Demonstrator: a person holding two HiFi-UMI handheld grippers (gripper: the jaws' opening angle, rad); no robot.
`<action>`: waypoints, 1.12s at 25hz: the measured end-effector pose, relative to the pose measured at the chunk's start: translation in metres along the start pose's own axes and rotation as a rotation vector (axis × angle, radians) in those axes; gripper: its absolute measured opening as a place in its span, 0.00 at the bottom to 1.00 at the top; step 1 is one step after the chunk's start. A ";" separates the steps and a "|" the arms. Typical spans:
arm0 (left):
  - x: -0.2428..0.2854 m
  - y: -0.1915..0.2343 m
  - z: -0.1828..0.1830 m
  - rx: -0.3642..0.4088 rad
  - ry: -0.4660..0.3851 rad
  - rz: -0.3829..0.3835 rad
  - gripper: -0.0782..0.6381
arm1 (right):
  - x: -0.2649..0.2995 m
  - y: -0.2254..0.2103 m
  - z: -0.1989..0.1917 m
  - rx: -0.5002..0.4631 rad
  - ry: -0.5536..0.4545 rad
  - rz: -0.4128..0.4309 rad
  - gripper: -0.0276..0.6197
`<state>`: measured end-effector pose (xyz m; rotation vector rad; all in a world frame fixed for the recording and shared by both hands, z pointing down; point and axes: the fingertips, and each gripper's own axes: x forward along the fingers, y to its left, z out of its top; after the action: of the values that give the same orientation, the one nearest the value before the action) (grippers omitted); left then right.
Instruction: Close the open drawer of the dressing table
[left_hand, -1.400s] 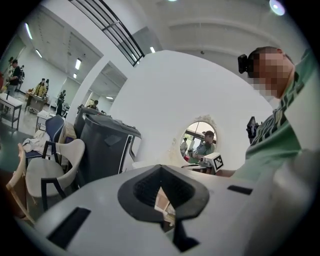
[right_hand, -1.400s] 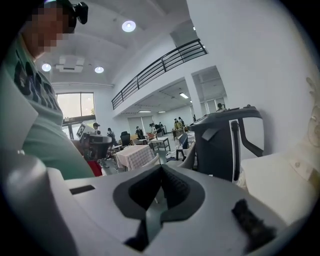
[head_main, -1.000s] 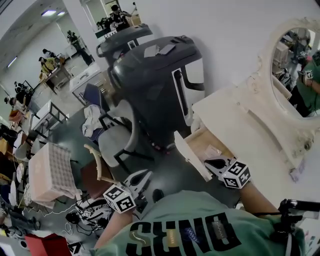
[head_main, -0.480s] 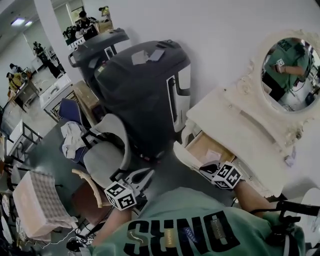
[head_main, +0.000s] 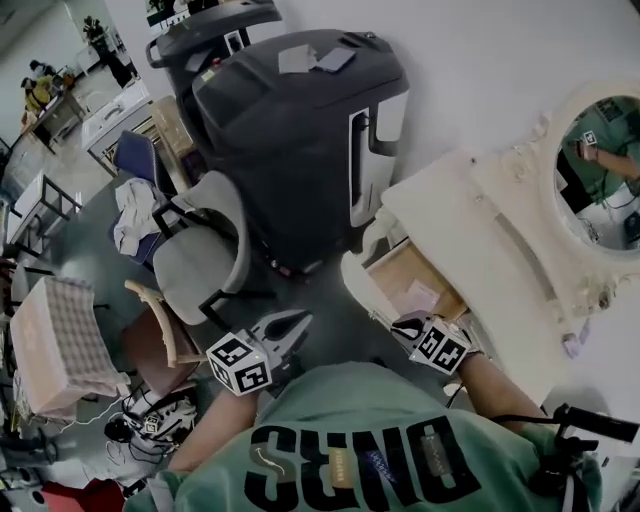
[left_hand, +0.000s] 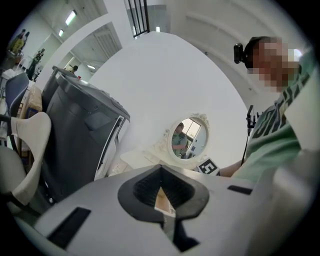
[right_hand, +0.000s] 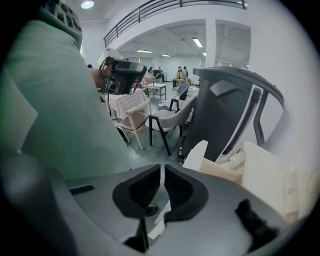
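Note:
The cream dressing table (head_main: 470, 250) with its oval mirror (head_main: 600, 175) stands at the right. Its drawer (head_main: 415, 285) is pulled out, and the white drawer front (head_main: 358, 288) faces the floor gap. My right gripper (head_main: 397, 325) is shut and empty. It hangs just in front of the drawer front's near end and points down at it. The right gripper view shows its tips (right_hand: 162, 167) together before the drawer front (right_hand: 196, 154). My left gripper (head_main: 303, 320) is shut and empty, left of the drawer. In the left gripper view its tips (left_hand: 161, 168) point towards the mirror (left_hand: 190, 137).
A large dark grey machine (head_main: 300, 130) stands against the wall, just left of the dressing table. A grey chair (head_main: 195, 255) and a wooden chair (head_main: 150, 335) stand on the floor at the left. A checked box (head_main: 55, 340) lies further left.
Both grippers have sunk and come nearer the drawer front. The right one now tips more steeply down. The head view has swung, so the mirror sits further right.

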<state>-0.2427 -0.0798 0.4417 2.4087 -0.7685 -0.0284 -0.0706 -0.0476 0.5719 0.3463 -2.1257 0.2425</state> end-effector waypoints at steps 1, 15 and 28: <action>0.006 -0.001 -0.005 -0.011 0.008 0.012 0.12 | 0.005 -0.004 -0.003 -0.025 0.011 0.015 0.07; 0.010 0.025 -0.064 -0.123 0.128 0.062 0.12 | 0.138 -0.020 -0.044 -0.662 0.475 -0.016 0.26; -0.007 0.051 -0.086 -0.210 0.123 0.080 0.12 | 0.188 -0.031 -0.096 -1.031 0.824 0.001 0.28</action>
<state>-0.2578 -0.0629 0.5387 2.1588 -0.7651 0.0672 -0.0830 -0.0759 0.7835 -0.3273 -1.2001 -0.6139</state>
